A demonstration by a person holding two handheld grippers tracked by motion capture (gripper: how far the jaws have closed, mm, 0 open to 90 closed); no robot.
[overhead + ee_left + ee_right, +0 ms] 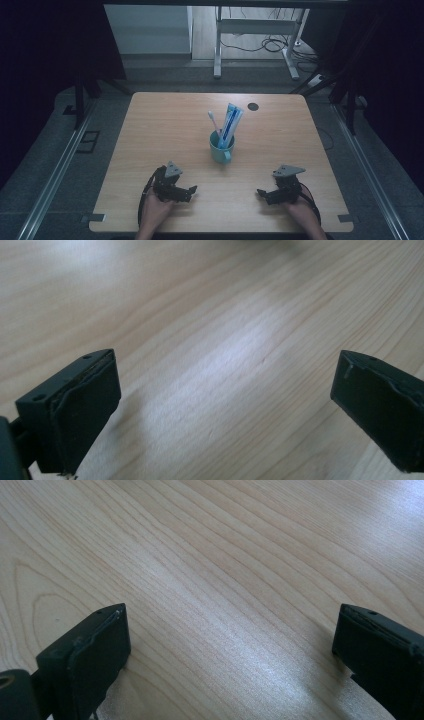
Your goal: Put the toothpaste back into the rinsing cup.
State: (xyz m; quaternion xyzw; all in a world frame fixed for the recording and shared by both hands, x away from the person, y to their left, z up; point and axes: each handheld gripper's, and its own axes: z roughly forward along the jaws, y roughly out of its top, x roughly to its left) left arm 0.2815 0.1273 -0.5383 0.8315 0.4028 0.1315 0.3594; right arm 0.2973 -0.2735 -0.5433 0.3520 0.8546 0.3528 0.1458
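A teal mug (221, 148) stands near the middle of the wooden table (165, 125). In it stand a white toothbrush (213, 122) and a blue-and-white toothpaste tube (231, 125). My left gripper (192, 191) rests near the front edge, left of the mug, pointing right; its jaws stand wide apart over bare wood (225, 370). My right gripper (261, 193) rests at the front right, pointing left, also open with nothing between its fingers (85, 655).
A small dark round hole (253, 106) sits near the table's far edge. Beyond the table stand white desk legs (218, 45) with cables on the floor. Metal rails (55, 170) run along both sides of the table.
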